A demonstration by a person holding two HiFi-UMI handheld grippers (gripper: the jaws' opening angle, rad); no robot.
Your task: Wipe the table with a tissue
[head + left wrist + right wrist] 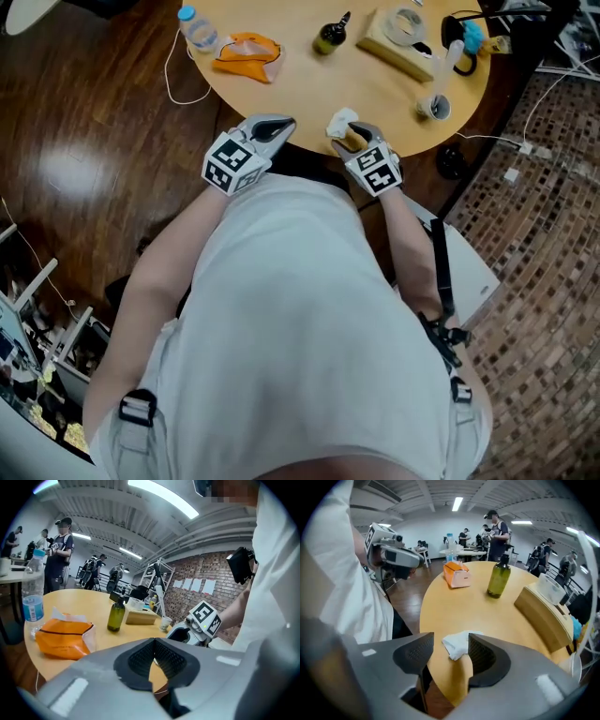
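A crumpled white tissue [342,122] lies on the round wooden table [309,89], close to its near edge. My right gripper [353,134] hangs just over it, angled down and open. In the right gripper view the tissue [457,645] rests on the tabletop between the spread pads [482,654], which do not press on it. My left gripper [279,125] sits at the table edge to the left of the tissue. In the left gripper view its pads [140,660] meet with nothing between them, and the right gripper [194,627] shows beyond them.
Farther back on the table stand an orange packet [248,52], a water bottle [199,28], a dark green bottle [330,36], a wooden box with a tape roll [403,42] and a paper cup [434,106]. A white cable [178,80] hangs off the left edge. Several people stand in the room behind.
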